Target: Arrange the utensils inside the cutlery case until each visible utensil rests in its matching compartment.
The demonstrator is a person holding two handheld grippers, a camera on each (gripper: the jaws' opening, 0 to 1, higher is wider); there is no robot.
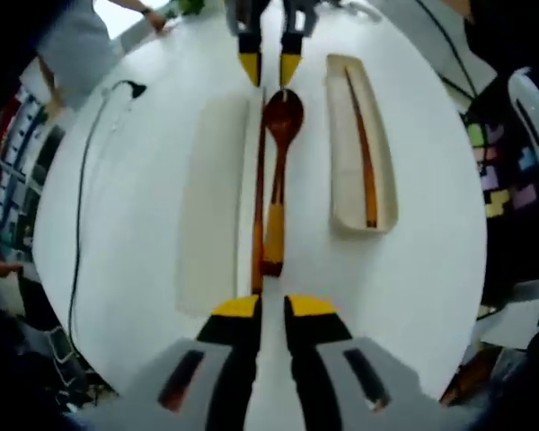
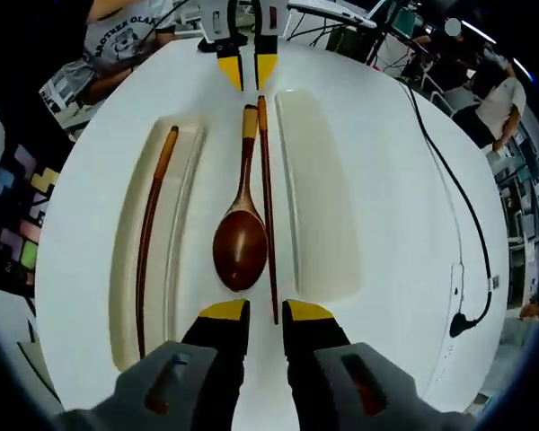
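- Glossy brown wooden spoon (image 2: 241,235) and 1 slim chopstick (image 2: 267,211) lie on the smooth white round table (image 2: 386,224).
- Another chopstick (image 2: 149,235) rests inside the cream case (image 2: 130,296); flat lid (image 2: 319,197) alongside.
- Left gripper (image 1: 272,307), right gripper (image 2: 266,311): jaws apart, holding nothing.

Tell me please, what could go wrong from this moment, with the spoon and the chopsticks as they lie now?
1. The wooden spoon and a loose chopstick lie side by side on the table between the case half and the lid; a grip on one may drag the other.
2. The left gripper and right gripper face each other at opposite ends of the spoon and could collide.
3. One chopstick already lies in the case half; a nudge could knock it out.
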